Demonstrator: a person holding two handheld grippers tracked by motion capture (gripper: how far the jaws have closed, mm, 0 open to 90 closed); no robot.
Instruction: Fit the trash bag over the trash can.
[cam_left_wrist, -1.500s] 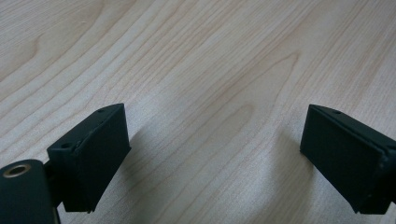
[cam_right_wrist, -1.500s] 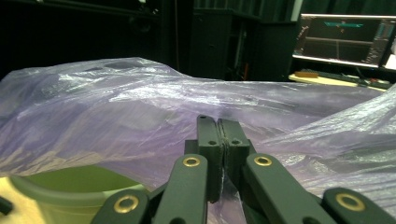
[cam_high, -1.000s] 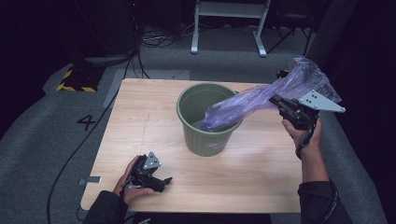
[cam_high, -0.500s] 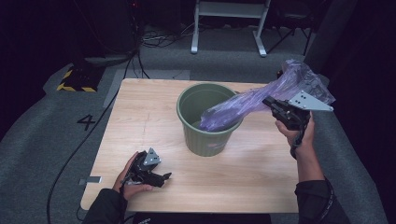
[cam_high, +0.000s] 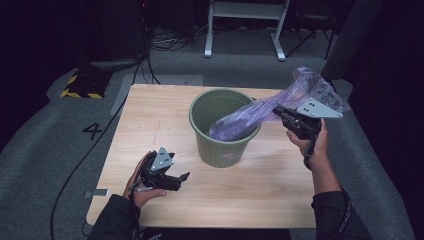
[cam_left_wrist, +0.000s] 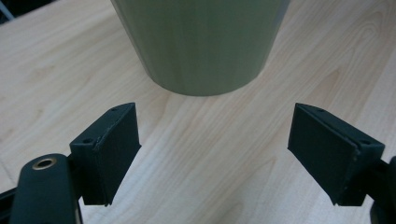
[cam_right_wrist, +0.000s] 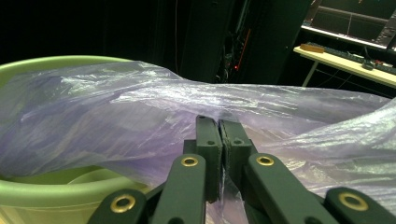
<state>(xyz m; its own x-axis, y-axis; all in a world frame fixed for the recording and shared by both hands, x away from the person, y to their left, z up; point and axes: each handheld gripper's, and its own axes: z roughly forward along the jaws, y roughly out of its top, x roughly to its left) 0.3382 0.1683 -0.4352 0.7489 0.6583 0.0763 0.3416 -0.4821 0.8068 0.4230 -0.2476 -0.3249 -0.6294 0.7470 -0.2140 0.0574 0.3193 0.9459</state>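
Observation:
A green plastic bucket (cam_high: 220, 150) stands upright in the middle of the table; its wall (cam_left_wrist: 201, 42) fills the top of the left gripper view. A crumpled purple plastic bag (cam_high: 250, 117) stretches from inside the bucket up to the right. My right gripper (cam_high: 277, 111) is shut on the bag just right of the rim, its jaws (cam_right_wrist: 218, 121) pinching the film (cam_right_wrist: 116, 107) above the bucket's rim (cam_right_wrist: 46, 196). My left gripper (cam_high: 182, 176) hovers low over the table at the front left. Its jaws (cam_left_wrist: 215, 154) are open with nothing between them, and they have just been closing a little.
The light wooden table (cam_high: 150, 115) stands on grey carpet. Behind it are a white stand (cam_high: 245, 30), cables on the floor and a yellow-black striped box (cam_high: 80, 87) at the far left.
The right gripper has drifted left toward the bucket with the bag, whose bunched top sits lower. The left gripper has lifted off the table a little.

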